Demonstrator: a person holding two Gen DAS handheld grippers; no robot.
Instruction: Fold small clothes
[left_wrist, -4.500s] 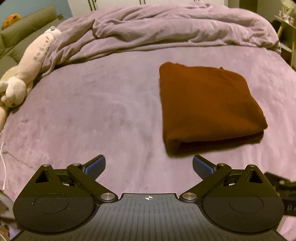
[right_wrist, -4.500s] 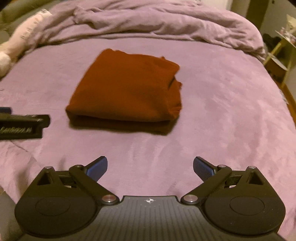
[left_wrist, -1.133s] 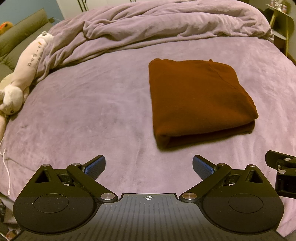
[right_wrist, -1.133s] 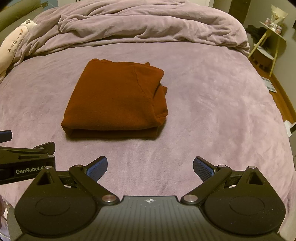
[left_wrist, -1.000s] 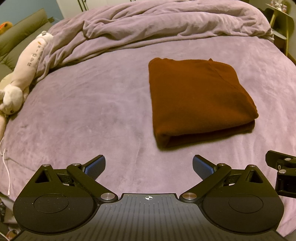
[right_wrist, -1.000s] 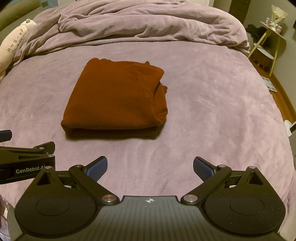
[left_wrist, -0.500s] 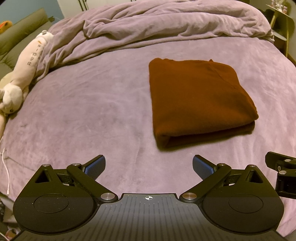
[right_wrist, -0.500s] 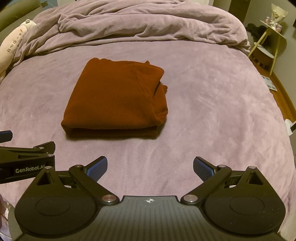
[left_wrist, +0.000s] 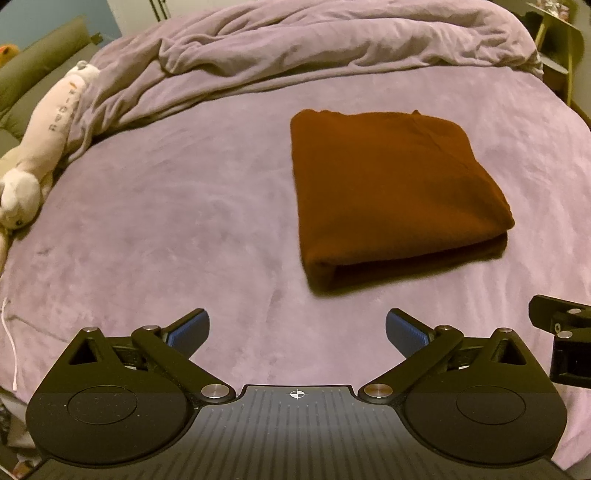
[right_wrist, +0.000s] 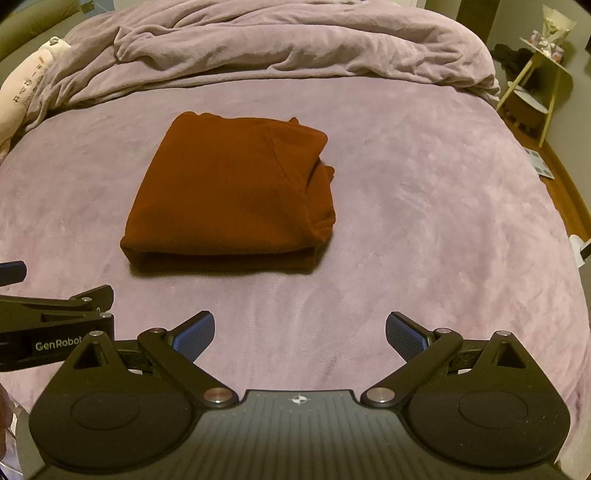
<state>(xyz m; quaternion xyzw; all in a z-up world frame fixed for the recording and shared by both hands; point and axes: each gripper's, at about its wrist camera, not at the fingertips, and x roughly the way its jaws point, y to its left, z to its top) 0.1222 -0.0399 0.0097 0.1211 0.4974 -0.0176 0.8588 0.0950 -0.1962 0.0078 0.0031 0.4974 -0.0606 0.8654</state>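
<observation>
Rust-brown garment (left_wrist: 391, 184) folded into neat rectangle, lying flat on purple bed (left_wrist: 166, 221), roughly 1 o'clock from left gripper (left_wrist: 297, 328), 11 o'clock from right gripper (right_wrist: 300, 330). Both grippers spread wide apart, nothing between fingers, well short of garment. Rumpled duvet (right_wrist: 277, 40) bunched at 12 o'clock. Plush toy (left_wrist: 40, 147) off at 10 o'clock on bed edge, left wrist view.

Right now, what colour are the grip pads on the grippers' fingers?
Blue, textured pads on black arms; clearest in the right wrist view.
</observation>
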